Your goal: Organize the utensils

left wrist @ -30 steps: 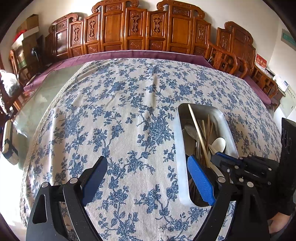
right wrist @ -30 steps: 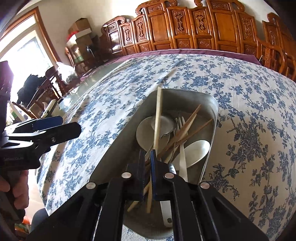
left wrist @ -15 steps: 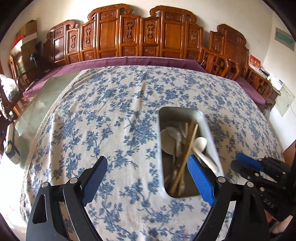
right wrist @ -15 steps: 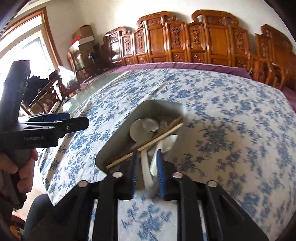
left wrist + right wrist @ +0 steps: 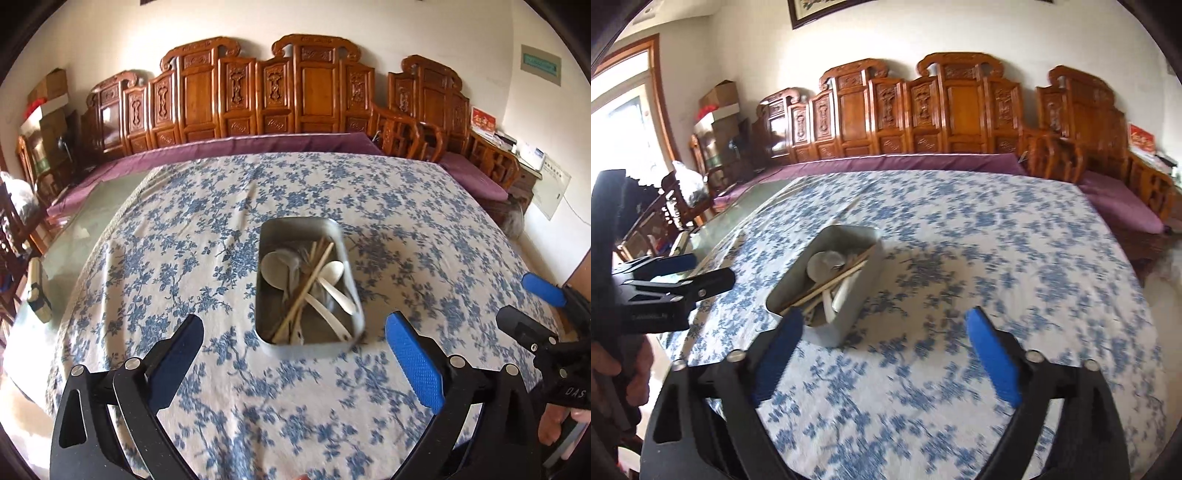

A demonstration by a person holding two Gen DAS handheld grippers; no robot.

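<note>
A metal tray sits mid-table on the blue floral cloth. It holds white spoons, wooden chopsticks and other utensils in a loose pile. The tray also shows in the right wrist view. My left gripper is open and empty, held above the cloth just in front of the tray. My right gripper is open and empty, to the tray's right and a little nearer than it. It also shows in the left wrist view at the right edge.
The floral tablecloth covers most of the table. Bare glass shows on the left, with a small object lying on it. Carved wooden chairs and a purple bench cushion stand behind the table.
My right gripper was shut among the utensils in the tray; it has opened, empty, and drawn back to the right. Both grippers have pulled back from the tray.
</note>
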